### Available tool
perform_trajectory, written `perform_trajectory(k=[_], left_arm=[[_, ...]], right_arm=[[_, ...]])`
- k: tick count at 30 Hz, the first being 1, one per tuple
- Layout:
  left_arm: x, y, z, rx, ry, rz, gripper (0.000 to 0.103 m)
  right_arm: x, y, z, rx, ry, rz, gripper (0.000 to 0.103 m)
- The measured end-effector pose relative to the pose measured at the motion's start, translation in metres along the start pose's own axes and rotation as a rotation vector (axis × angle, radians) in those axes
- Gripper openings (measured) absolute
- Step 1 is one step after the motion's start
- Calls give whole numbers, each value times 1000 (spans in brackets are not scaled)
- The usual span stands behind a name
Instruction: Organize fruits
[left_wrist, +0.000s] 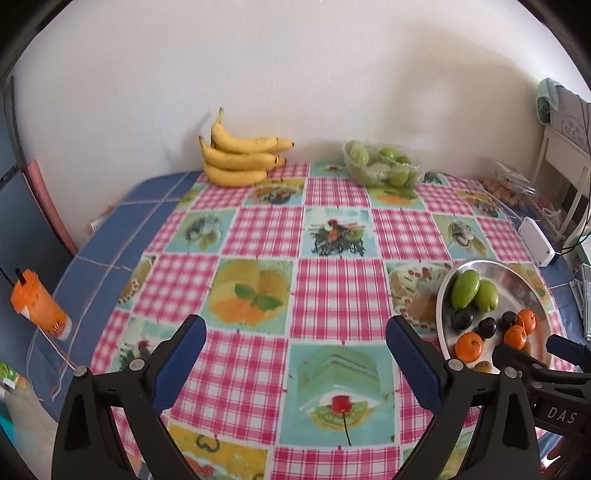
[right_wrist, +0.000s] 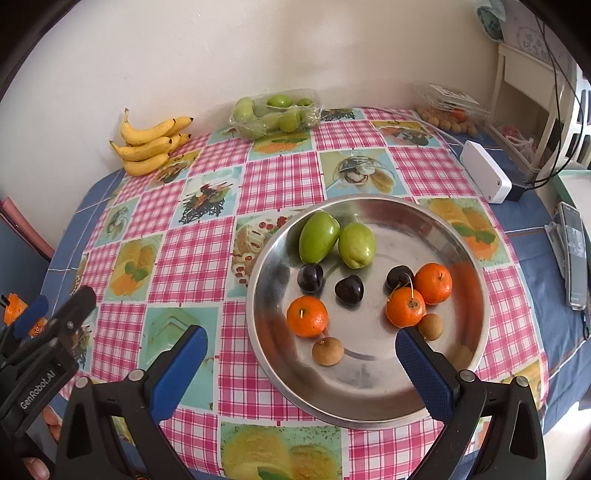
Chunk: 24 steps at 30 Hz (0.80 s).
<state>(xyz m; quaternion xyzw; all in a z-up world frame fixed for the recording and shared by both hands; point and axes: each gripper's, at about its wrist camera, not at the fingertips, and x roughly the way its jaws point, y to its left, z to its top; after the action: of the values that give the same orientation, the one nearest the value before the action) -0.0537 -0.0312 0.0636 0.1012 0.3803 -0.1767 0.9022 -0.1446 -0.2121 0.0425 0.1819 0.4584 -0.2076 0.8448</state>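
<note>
The right claw (right_wrist: 301, 363) is hanging spread wide and empty over the near rim of the steel plate (right_wrist: 436, 221), its right finger (right_wrist: 424, 373) hiding part of the rim. Just ahead of that finger one longan (right_wrist: 430, 326) is sitting half tucked behind an orange (right_wrist: 405, 306); a brownish shape at the plate's right wall is too faint to tell from a reflection. Between the fingers and slightly ahead, another longan (right_wrist: 328, 351) is lying beside a second orange (right_wrist: 307, 316). Farther ahead are three dark cherries (right_wrist: 349, 290), a third orange (right_wrist: 433, 283) and, at the far side, two green fruits (right_wrist: 318, 236) touching each other.

The left claw (left_wrist: 295, 352) is also gaping open, holding nothing, over bare patterned cloth on the surface (left_wrist: 332, 288). The plate is lying to its right, its near edge cut off by the other tool's body.

Far ahead of both claws, against the wall, the bananas (left_wrist: 240, 158) are lying in a bunch, and a clear tub (left_wrist: 380, 166) is holding more green fruits, blurred behind the plastic. To the far right another clear box (right_wrist: 450, 107) is showing small brown fruits, hard to make out. An orange cup (left_wrist: 38, 308) is lying tilted to the left of the left claw.
</note>
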Motion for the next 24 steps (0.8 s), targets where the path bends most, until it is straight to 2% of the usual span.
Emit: perform_trajectory(k=[11, 14, 20, 24], left_arm=[[7, 10, -2, -32, 34, -24, 98], [11, 15, -4, -65, 36, -64, 98], [23, 16, -9, -76, 79, -96, 99], [20, 21, -8, -103, 35, -86, 99]], right_arm=[[0, 7, 1, -18, 0, -1, 103], [1, 7, 1, -17, 3, -5, 103], [3, 7, 1, -20, 12, -16, 103], [2, 9, 1, -27, 6, -17, 103]])
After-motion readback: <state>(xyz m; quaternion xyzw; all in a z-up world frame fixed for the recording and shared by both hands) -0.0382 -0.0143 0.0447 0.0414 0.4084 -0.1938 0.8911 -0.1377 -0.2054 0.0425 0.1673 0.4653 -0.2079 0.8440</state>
